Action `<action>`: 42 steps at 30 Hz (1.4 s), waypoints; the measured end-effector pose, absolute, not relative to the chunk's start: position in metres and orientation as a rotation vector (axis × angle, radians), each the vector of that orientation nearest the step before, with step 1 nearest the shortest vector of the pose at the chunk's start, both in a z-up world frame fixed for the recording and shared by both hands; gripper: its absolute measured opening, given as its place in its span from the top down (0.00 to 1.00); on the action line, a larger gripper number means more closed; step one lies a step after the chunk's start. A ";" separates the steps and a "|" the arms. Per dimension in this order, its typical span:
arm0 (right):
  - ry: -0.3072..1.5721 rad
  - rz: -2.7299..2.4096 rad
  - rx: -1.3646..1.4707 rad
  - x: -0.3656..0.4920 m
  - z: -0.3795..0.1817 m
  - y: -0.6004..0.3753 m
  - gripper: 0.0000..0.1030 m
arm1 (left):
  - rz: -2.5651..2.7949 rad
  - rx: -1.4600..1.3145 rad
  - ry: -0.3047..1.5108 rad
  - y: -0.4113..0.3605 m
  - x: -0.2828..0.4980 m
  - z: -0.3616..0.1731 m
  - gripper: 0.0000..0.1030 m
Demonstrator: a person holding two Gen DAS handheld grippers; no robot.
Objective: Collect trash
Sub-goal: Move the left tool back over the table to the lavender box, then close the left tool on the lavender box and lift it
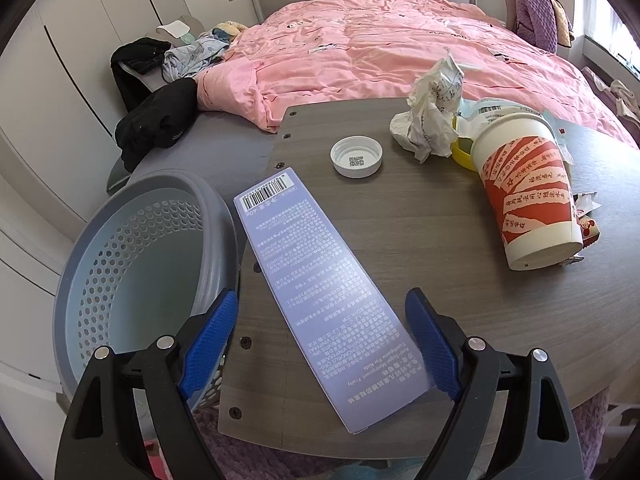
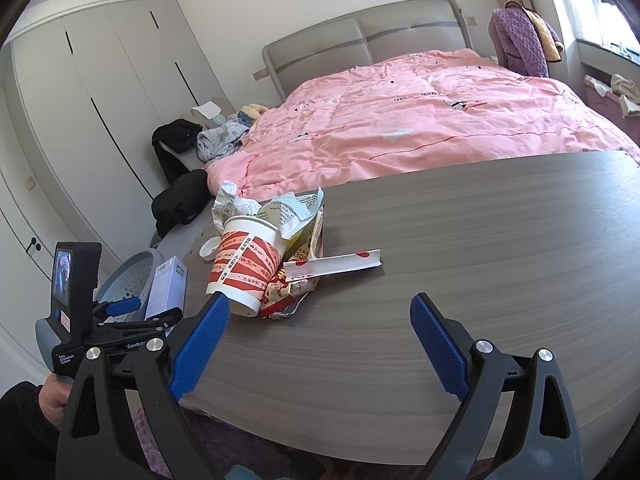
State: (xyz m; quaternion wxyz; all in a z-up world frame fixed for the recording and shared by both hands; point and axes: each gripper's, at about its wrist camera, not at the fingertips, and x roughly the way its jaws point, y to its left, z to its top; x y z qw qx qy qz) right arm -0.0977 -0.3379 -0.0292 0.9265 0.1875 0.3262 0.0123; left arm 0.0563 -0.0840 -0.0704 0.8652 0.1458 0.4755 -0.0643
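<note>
Near left edge: the surface is taken up by a long lilac box lying flat, flanked by the spread fingers of the left gripper.
Left of surface: a grey basket stands just beside the edge, its mouth unobstructed.
Middle: a white cap lies alone, bare wood all round.
Far side: passage is blocked by crumpled paper, a tipped cup and wrappers.
Right half: broad bare wood is seen before the right gripper.
</note>
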 end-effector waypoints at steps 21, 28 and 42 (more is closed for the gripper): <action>0.672 0.031 0.380 -0.098 -0.028 -0.333 0.13 | -0.240 0.196 1.010 -0.078 0.052 -0.084 0.48; 0.675 0.033 0.378 -0.097 -0.027 -0.330 0.13 | -0.284 0.235 1.006 -0.084 0.044 -0.084 0.55; 0.708 0.021 0.356 -0.091 -0.028 -0.324 0.13 | -0.268 0.209 1.013 -0.089 0.076 -0.083 0.33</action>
